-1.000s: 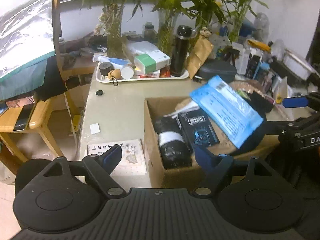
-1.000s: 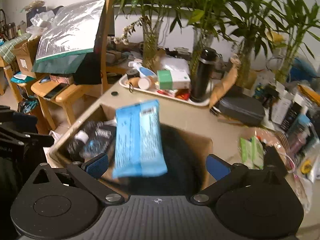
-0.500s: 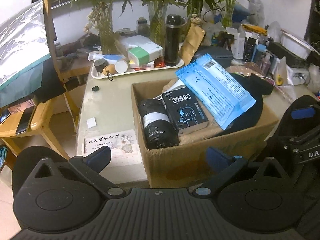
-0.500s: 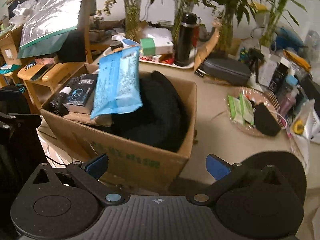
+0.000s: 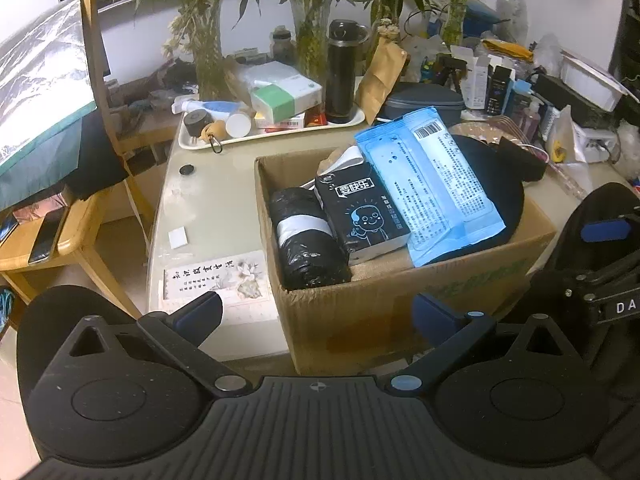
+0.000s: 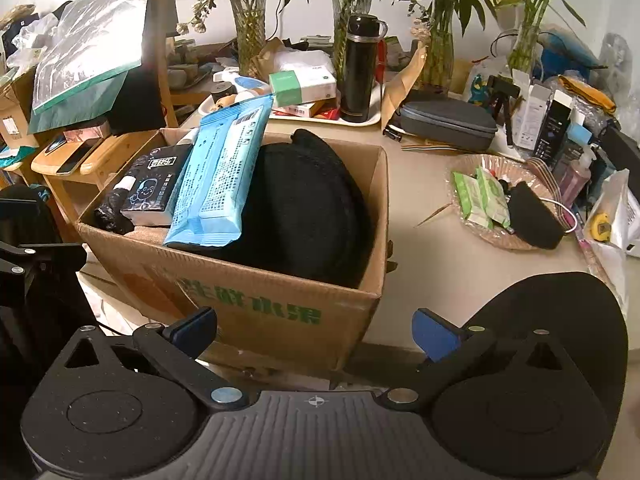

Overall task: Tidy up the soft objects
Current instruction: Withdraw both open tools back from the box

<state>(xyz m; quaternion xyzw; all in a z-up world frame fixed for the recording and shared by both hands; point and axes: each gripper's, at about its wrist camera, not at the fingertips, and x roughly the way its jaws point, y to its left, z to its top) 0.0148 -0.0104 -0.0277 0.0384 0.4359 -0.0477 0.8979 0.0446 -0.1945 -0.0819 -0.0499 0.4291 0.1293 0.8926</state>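
Note:
A brown cardboard box (image 5: 360,316) (image 6: 248,280) stands on the beige table. Inside it lie a black roll of bags (image 5: 304,240), a black tissue pack (image 5: 360,212) (image 6: 154,190) and a black soft hat-like item (image 6: 312,208). A blue wipes pack (image 5: 432,184) (image 6: 220,180) rests slanted across the tissue pack and the black item. My left gripper (image 5: 316,314) is open in front of the box's near left corner and holds nothing. The right gripper (image 6: 316,330) is open and bare before the box's near right corner.
A white tray (image 5: 280,138) with a black flask (image 5: 342,72), boxes and bottles sits behind the box, with plant vases beyond. A grey case (image 6: 448,124) and a wicker plate (image 6: 500,240) of green packets lie to the right. A wooden chair (image 5: 60,240) stands left.
Both grippers have drawn back and down from above the box to its near side. The left jaws have widened. The blue pack has settled on the box's contents.

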